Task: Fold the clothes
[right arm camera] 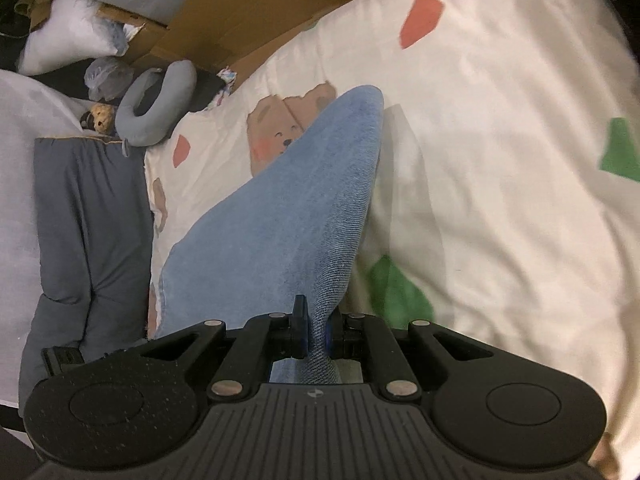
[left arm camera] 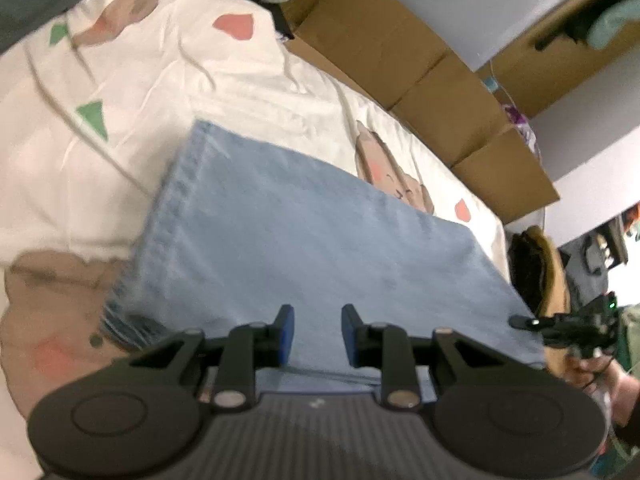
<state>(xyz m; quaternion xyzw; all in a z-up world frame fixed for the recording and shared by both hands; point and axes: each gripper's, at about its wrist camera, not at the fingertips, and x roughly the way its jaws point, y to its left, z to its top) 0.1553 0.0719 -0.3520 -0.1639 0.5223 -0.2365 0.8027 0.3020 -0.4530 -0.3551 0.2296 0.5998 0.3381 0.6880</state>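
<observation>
Bedding (left arm camera: 224, 80) with a bear print carries the folded jeans (left arm camera: 304, 232); left gripper (left arm camera: 317, 336) hovers over the near edge, jaws apart and empty; right gripper (right arm camera: 316, 332) pinches a denim fold, lifting it, probably to carry it across for the next fold.

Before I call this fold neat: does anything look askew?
Yes. The right hand-held gripper pinches one edge of the blue denim garment, lifting it into a twisted ridge off the bedspread. The left hand-held gripper is open above it.
</observation>
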